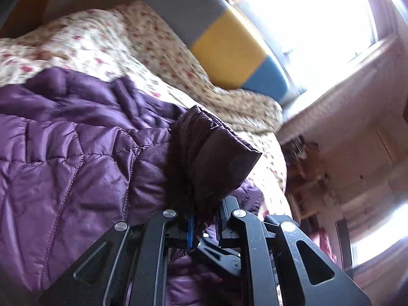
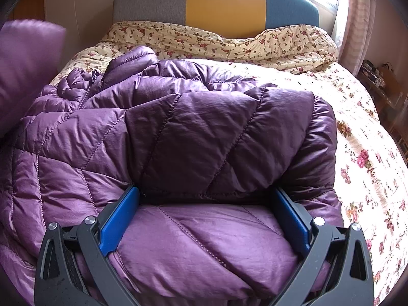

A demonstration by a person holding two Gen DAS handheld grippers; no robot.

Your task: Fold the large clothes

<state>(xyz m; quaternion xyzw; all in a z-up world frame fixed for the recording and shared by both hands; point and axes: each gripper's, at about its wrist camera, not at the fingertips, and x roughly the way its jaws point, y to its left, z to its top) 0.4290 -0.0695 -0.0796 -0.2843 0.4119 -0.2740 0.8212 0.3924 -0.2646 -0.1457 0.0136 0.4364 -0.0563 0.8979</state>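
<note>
A purple quilted puffer jacket [image 2: 193,132] lies on the bed, with one part folded over its middle and its zipped collar [image 2: 89,86] at the far left. My right gripper [image 2: 205,196] is open, its blue pads [image 2: 119,221] spread wide over the jacket's near part, holding nothing. My left gripper [image 1: 205,219] is shut on a bunched fold of the jacket [image 1: 211,158] and holds it raised above the rest of the jacket [image 1: 63,153]. A blurred purple piece [image 2: 28,63] shows at the left edge of the right wrist view.
A floral duvet [image 2: 357,127] covers the bed. A grey, yellow and blue headboard [image 2: 224,2] stands at the far end under a bright window [image 1: 318,17]. Curtains [image 2: 357,20] and a cluttered shelf [image 2: 377,79] are on the right.
</note>
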